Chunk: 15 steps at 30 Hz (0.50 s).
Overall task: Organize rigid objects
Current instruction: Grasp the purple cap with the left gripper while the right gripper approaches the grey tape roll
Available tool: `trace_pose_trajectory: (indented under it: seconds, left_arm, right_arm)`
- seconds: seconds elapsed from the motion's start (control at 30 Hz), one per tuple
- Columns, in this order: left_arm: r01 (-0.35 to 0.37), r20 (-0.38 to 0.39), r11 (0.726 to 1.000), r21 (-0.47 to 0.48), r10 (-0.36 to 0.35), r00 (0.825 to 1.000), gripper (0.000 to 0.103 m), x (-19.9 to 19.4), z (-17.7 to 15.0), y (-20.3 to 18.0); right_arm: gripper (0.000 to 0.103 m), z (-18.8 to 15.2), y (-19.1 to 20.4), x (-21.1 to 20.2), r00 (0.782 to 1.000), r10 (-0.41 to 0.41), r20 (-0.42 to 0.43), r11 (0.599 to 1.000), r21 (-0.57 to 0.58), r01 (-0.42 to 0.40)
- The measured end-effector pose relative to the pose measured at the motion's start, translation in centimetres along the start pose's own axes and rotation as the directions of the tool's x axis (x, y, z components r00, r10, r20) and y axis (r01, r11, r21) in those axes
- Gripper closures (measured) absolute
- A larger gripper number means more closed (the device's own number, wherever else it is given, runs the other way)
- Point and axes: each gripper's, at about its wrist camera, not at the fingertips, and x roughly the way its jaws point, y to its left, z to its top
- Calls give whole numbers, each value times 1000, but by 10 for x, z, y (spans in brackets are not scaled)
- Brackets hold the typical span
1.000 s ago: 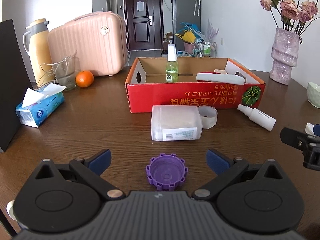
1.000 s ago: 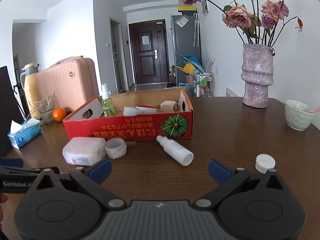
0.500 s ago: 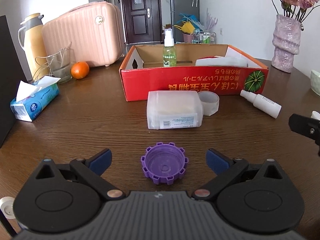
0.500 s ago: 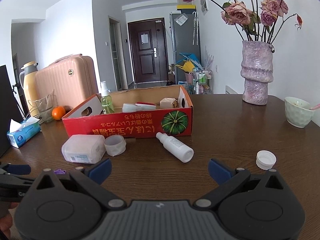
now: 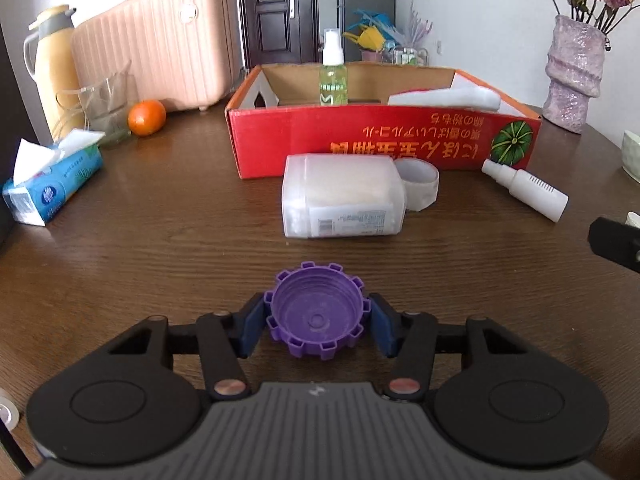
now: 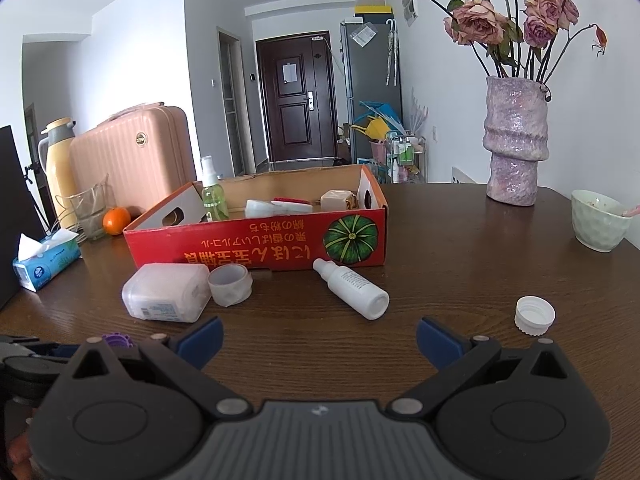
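Pickup step: the left claw (image 5: 318, 326) has its pads against both sides of the purple cap (image 5: 318, 316) near the desk's (image 5: 160, 240) front edge — apparently gripped. The cap is round, no long axis, open side up. Next — lift it to the red box (image 5: 380, 140). The right claw (image 6: 320, 338) gapes, empty.
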Motion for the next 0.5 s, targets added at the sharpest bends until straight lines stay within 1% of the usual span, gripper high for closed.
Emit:
trace_pose_trajectory:
  seconds: [0.2,0.5]
  left_arm:
    - [2,23,1000,10,-3,1000,48,-5,1,-1]
    - [-5,105,1000,21,3,994,48,-22,2,3]
  right_arm:
    - [0,-1,1,1,1000,-2,-2,1000,-2,2]
    - [0,-3,2,3,1000,-5,-2,1000,2,5]
